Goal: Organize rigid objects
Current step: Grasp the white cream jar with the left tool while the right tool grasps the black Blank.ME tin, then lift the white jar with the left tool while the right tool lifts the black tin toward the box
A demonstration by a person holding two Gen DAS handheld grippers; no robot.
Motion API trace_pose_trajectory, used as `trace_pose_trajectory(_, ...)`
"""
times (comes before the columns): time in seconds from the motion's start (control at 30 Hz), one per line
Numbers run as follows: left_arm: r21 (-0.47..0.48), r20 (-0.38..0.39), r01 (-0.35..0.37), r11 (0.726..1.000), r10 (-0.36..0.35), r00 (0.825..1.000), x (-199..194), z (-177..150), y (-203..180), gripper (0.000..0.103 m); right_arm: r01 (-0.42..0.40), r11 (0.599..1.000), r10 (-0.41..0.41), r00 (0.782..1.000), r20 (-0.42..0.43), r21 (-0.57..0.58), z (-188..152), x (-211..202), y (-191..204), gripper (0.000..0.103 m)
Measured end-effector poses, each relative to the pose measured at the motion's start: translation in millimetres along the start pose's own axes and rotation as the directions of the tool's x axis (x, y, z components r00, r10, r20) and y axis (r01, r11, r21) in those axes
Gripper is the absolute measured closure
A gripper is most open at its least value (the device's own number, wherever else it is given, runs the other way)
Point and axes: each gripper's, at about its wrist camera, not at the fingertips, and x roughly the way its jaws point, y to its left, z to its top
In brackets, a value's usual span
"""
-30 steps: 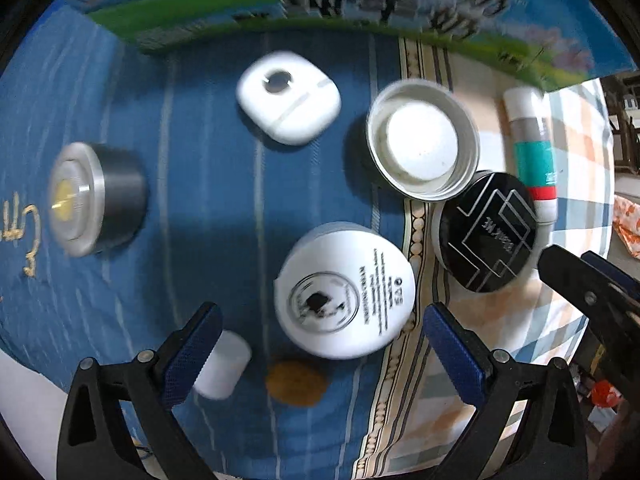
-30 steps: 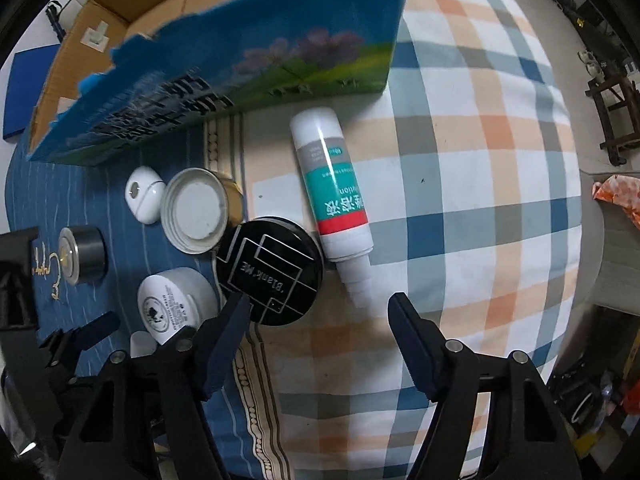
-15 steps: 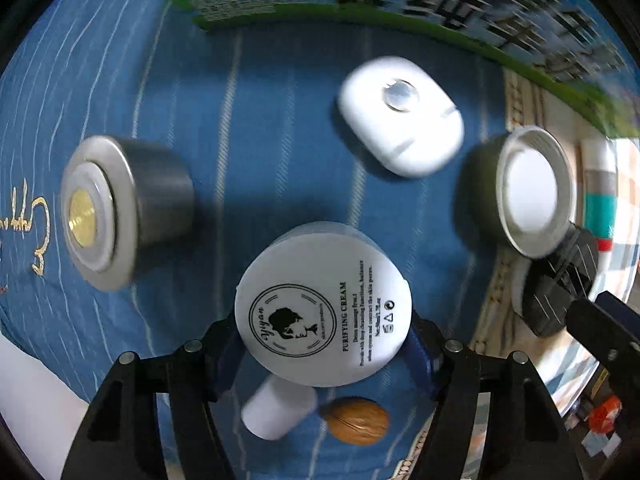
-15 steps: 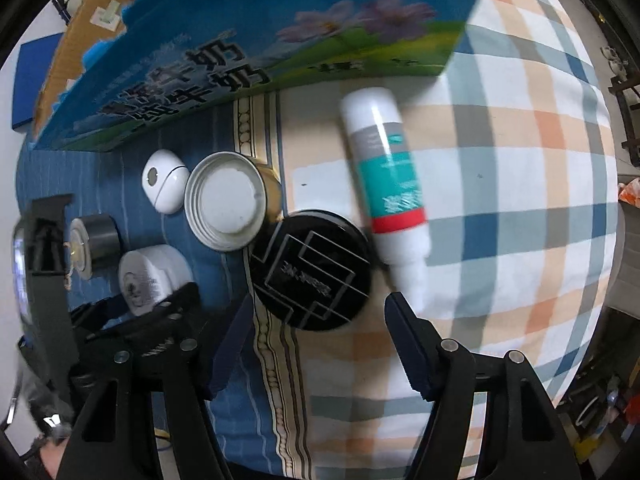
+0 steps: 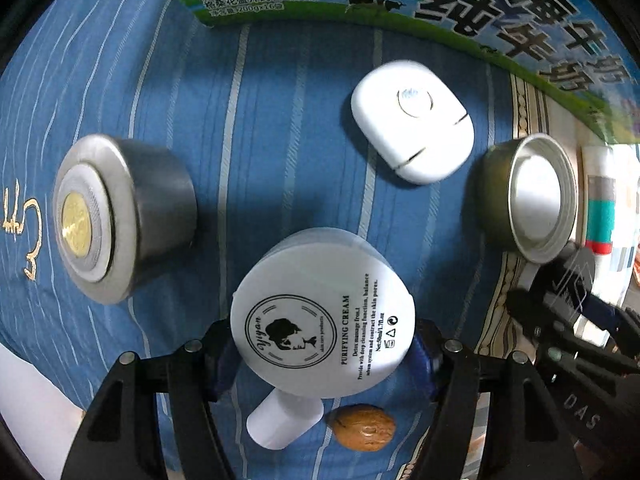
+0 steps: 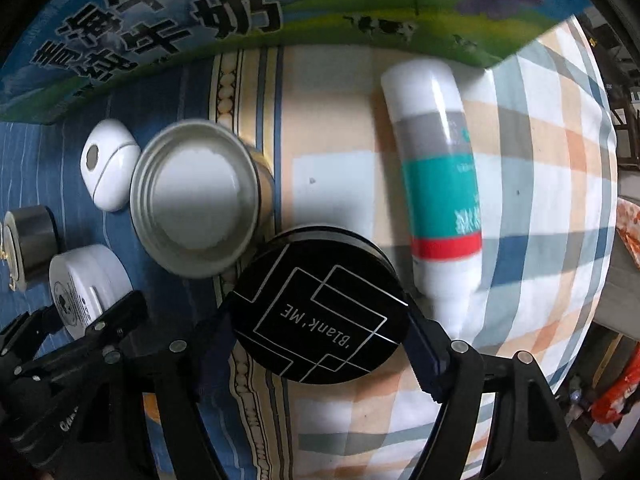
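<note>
My left gripper (image 5: 323,356) is shut on a white cream jar (image 5: 322,316) with a printed lid, its blue pads against the jar's sides. My right gripper (image 6: 320,332) is shut on a black round "Blank'ME" compact (image 6: 320,308). The white jar also shows at the left of the right wrist view (image 6: 86,288), with the left gripper around it. The black compact and right gripper show at the right edge of the left wrist view (image 5: 568,284).
On the blue cloth lie a silver tin with a gold centre (image 5: 116,216), a white case (image 5: 412,120), an open metal tin (image 5: 532,196), a small white cylinder (image 5: 284,420) and a walnut (image 5: 364,428). A white-teal bottle (image 6: 440,184) lies on the checked cloth. A printed carton (image 6: 200,12) stands behind.
Both grippers moved forward and closed: the left onto the white cream jar, the right onto the black compact.
</note>
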Motion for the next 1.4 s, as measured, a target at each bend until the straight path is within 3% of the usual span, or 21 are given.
trace_pose_trajectory(0.23, 0.048, -0.029, 0.002, 0.999, -0.001, 1.0, 2, -31, 10, 0.037, -0.022, 1.0, 0.022, 0.997, -0.078, -0.008, -50, 13, 1, 0.025)
trace_pose_trajectory(0.33, 0.049, -0.022, -0.003, 0.999, 0.004, 1.0, 8, -33, 15, 0.037, -0.036, 0.999, 0.036, 0.998, -0.058, -0.007, -58, 20, 1, 0.025)
trace_pose_trajectory(0.47, 0.038, -0.039, 0.018, 0.999, -0.016, 0.999, 7, -27, 23, 0.033, -0.06, 0.998, 0.06, 0.998, -0.032, 0.0, -59, 22, 3, 0.009)
trace_pose_trajectory(0.53, 0.032, -0.055, 0.041, 0.999, -0.039, 0.998, 9, -14, 22, 0.029, -0.004, 0.999, 0.002, 0.999, -0.054, -0.032, -64, 28, 2, 0.0)
trace_pose_trajectory(0.67, 0.01, -0.075, 0.087, 0.996, -0.086, 0.993, 7, 1, 25, 0.024, 0.024, 0.999, -0.025, 0.999, -0.037, -0.034, -79, 29, 7, 0.0)
trace_pose_trajectory(0.83, -0.035, -0.097, 0.134, 0.99, -0.137, 0.986, 9, 18, 50, 0.022, -0.004, 0.996, 0.009, 0.998, -0.057, 0.089, -74, 29, 1, 0.0)
trace_pose_trajectory(0.97, 0.002, -0.104, 0.107, 0.994, -0.106, 0.989, 5, 26, 59, 0.023, 0.001, 0.992, 0.005, 0.999, -0.052, 0.124, -69, 29, -1, 0.0)
trace_pose_trajectory(1.07, 0.053, -0.077, 0.037, 0.998, -0.033, 0.996, 0, 26, 56, 0.036, -0.008, 0.987, 0.015, 0.999, -0.045, 0.162, -79, 20, -2, 0.003)
trace_pose_trajectory(1.13, 0.075, -0.053, 0.026, 0.997, -0.022, 0.998, -1, 27, 60, 0.036, -0.012, 0.984, 0.019, 0.999, -0.041, 0.177, -84, 18, -1, 0.008)
trace_pose_trajectory(1.23, 0.091, -0.034, 0.03, 0.995, -0.027, 0.999, -1, 28, 69, 0.036, -0.016, 0.98, 0.022, 0.999, -0.027, 0.199, -89, 3, -2, 0.026)
trace_pose_trajectory(1.4, 0.111, -0.012, 0.025, 0.993, -0.024, 1.0, -3, 19, 76, 0.036, -0.012, 0.976, 0.019, 0.999, -0.031, 0.218, -90, -7, 18, 0.026)
